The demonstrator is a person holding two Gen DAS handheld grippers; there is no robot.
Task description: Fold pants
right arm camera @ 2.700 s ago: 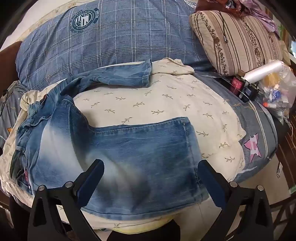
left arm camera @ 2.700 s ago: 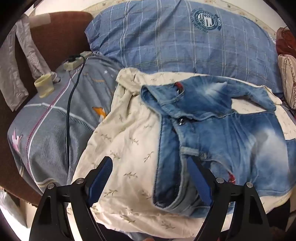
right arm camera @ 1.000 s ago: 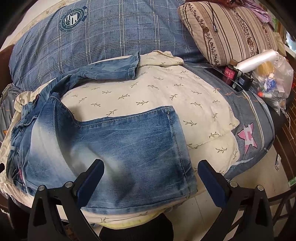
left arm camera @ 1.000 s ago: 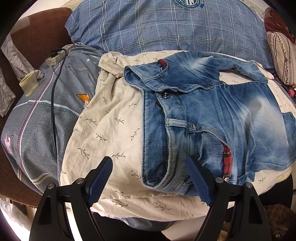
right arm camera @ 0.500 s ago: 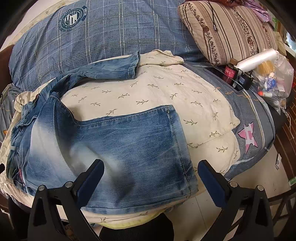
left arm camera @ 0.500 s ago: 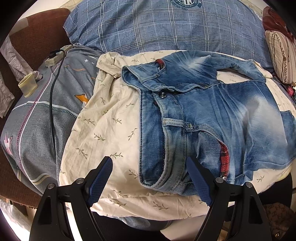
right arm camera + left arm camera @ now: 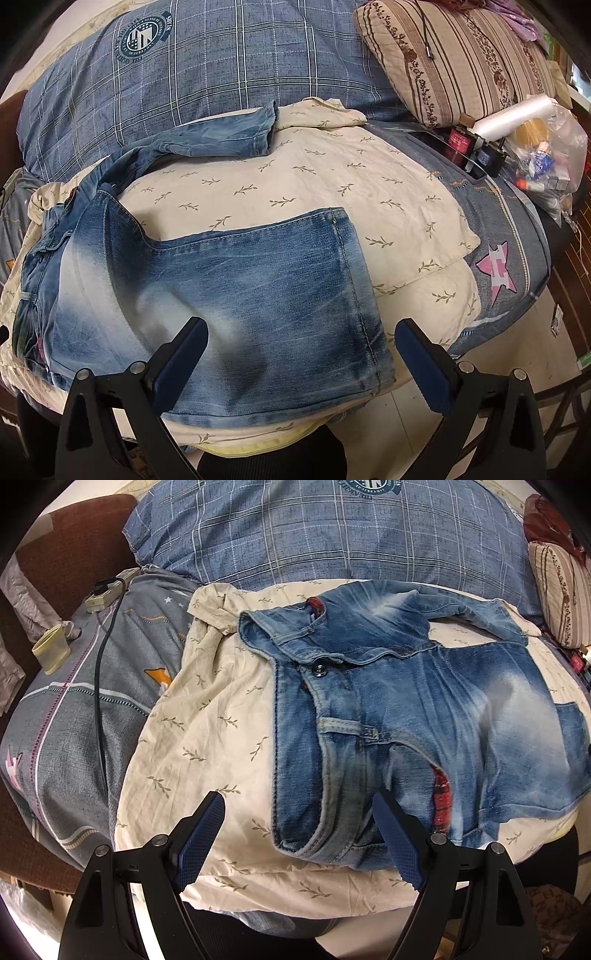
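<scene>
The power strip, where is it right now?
In the left wrist view, the power strip lies upper left on the grey bedspread, beside the brown headboard, far from the jeans.

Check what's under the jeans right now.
The jeans lie on a cream leaf-print sheet, itself over a grey quilt. Whatever sits beneath the denim itself is covered. Both tongs are open, touching nothing.

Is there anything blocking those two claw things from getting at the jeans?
Nothing visible. The left gripper hangs open over the jeans' waistband, the right gripper open over the near leg's cuff end. Only the cream leaf-print sheet lies around them.
</scene>
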